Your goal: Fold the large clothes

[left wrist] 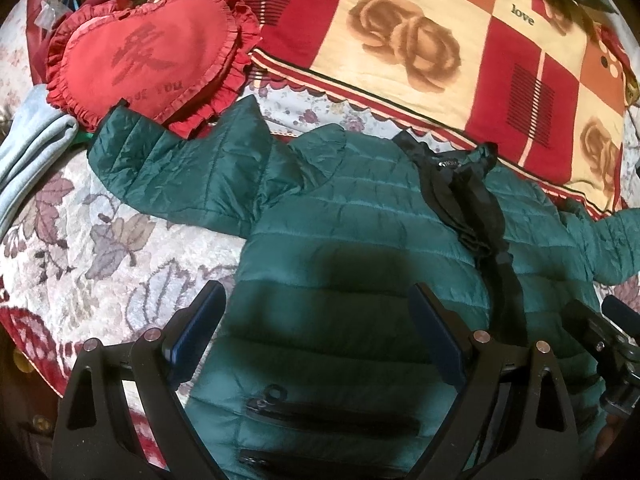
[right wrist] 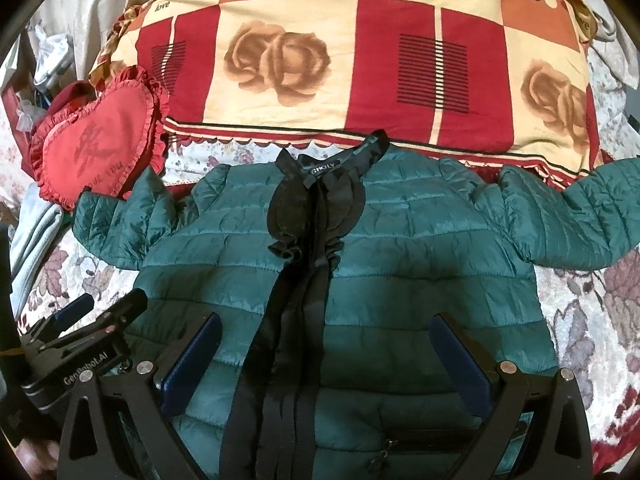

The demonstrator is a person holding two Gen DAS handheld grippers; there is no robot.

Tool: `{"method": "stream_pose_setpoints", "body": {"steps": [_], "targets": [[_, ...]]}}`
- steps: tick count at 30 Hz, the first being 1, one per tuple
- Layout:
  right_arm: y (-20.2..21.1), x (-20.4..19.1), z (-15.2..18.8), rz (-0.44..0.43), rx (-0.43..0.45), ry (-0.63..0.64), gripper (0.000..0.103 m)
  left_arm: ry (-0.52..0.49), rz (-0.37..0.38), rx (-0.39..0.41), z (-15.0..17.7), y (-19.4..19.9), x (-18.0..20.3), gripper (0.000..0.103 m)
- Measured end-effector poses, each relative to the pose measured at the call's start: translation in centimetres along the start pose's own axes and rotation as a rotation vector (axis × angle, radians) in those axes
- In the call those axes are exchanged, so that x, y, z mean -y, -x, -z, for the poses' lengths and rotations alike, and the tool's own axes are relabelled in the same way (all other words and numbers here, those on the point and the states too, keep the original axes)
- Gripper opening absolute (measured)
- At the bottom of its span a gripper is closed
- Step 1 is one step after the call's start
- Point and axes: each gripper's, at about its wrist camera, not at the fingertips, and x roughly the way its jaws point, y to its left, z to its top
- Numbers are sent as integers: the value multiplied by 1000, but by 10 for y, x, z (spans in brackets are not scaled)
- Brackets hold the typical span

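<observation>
A dark green quilted jacket [right wrist: 420, 248] lies spread flat on the bed, front up, collar toward the quilt, both sleeves stretched out sideways. A black ruffled placket [right wrist: 308, 240] runs down its middle. In the left wrist view the jacket [left wrist: 360, 248] fills the centre and its left sleeve [left wrist: 168, 160] reaches the heart cushion. My left gripper [left wrist: 316, 304] hovers open over the jacket's lower left half, nothing between its fingers. My right gripper [right wrist: 328, 332] stands open above the jacket's lower middle, straddling the placket. Each gripper shows at the edge of the other's view.
A red heart-shaped cushion [left wrist: 148, 56] lies at the left, touching the sleeve end. A folded red and cream quilt [right wrist: 360, 56] sits behind the collar. Light blue folded cloth [left wrist: 36, 148] lies at the far left. The floral bedspread [left wrist: 100, 232] surrounds the jacket.
</observation>
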Motion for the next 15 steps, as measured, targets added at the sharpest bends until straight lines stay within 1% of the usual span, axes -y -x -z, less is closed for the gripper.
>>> {"method": "stream_pose_setpoints", "body": {"steps": [8, 12, 15], "targets": [[-2, -5, -1, -5, -7, 8, 103, 39, -25, -10, -9, -6, -27, 93], [-4, -6, -1, -7, -14, 10, 103, 84, -54, -6, -18, -11, -56, 93], [-4, -7, 0, -16, -20, 7, 103, 130, -76, -8, -30, -18, -88, 93]]}}
